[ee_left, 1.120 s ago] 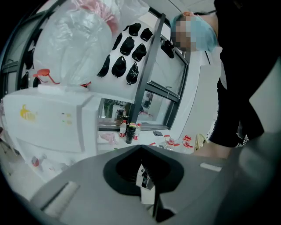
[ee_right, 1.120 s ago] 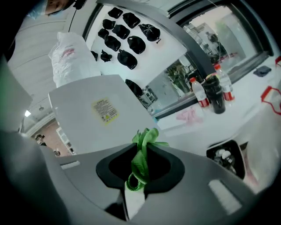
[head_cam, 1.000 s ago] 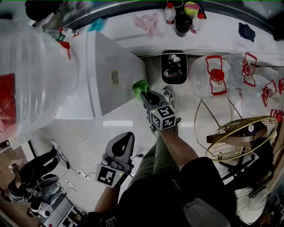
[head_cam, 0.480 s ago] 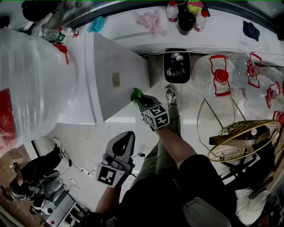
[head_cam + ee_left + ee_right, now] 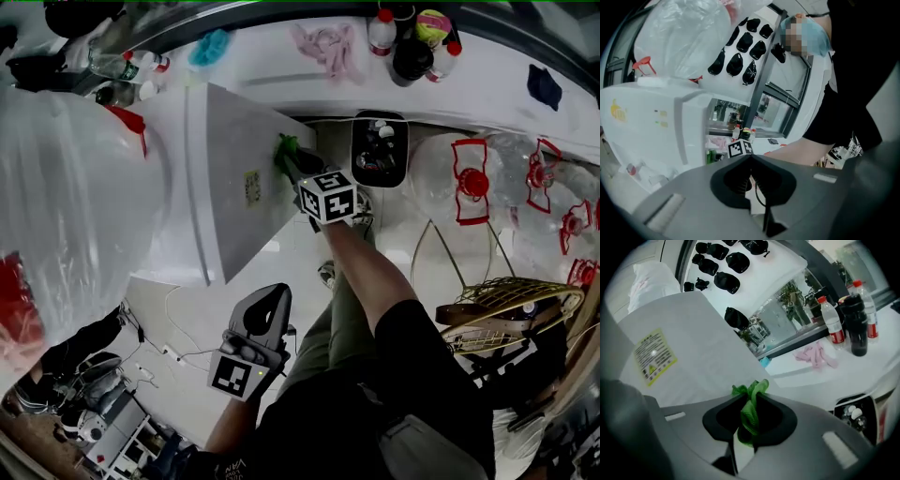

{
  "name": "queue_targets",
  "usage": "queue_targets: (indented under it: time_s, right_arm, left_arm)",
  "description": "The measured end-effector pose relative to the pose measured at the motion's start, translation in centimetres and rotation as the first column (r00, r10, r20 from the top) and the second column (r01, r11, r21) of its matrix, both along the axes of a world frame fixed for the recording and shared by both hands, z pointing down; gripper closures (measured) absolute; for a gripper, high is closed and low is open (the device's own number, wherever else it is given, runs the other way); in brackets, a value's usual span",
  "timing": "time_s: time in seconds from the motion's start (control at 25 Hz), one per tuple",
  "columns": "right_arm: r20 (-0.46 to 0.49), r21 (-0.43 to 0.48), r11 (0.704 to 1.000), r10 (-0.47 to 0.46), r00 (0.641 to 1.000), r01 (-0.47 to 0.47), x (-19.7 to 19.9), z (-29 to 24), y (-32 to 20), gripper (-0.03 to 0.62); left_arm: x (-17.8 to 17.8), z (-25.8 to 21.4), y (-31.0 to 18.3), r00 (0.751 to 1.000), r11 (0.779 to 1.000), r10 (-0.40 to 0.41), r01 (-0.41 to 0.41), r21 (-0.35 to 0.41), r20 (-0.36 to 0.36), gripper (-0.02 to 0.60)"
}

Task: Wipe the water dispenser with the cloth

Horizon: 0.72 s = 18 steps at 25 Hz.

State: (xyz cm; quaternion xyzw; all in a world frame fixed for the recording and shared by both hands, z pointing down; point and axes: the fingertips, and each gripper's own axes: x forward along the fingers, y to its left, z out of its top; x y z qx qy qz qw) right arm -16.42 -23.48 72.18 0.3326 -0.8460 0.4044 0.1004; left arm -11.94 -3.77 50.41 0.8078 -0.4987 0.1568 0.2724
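Mid-wipe, I judge: my right hand-held gripper (image 5: pixel 289 161) is clenched on the green cloth (image 5: pixel 284 145) at the water dispenser's (image 5: pixel 225 187) side-panel edge, my left hand-held gripper (image 5: pixel 270 302) is closed and empty, and most faces look yet to be wiped.

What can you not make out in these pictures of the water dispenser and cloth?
Print on the yellow label: too small, right gripper view.
Whether the green cloth touches the water dispenser: head view, the right hand-held gripper covers the contact.
The big bottle on top: cut off by the head view's left edge.
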Motion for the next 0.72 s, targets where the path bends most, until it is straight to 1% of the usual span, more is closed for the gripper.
queue_targets:
  time_s: [0.24, 0.44, 0.56, 0.72]
  right_arm:
    - [-0.035, -0.009, 0.999, 0.037, 0.999, -0.037, -0.3, 0.4, -7.1, 0.528]
    - [-0.047, 0.016, 0.997, 0.075, 0.996, -0.074, 0.1, -0.3, -11.1, 0.528]
    - [-0.016, 0.027, 0.992, 0.126, 0.992, -0.125, 1.5, -1.3, -11.9, 0.528]
    - [0.044, 0.036, 0.982, 0.181, 0.982, -0.183, 3.8, -3.4, -10.3, 0.529]
  left_arm:
    - [0.7, 0.5, -0.6, 1.0, 1.0, 0.005, -0.006, -0.027, -0.016, 0.58]
    - [0.9, 0.5, -0.9, 1.0, 0.999, 0.01, -0.011, -0.039, -0.02, 0.58]
    - [0.9, 0.3, -0.9, 1.0, 0.999, 0.015, -0.015, -0.035, -0.02, 0.58]
    - [0.9, -0.2, -0.6, 0.999, 1.0, 0.021, -0.021, -0.016, -0.024, 0.58]
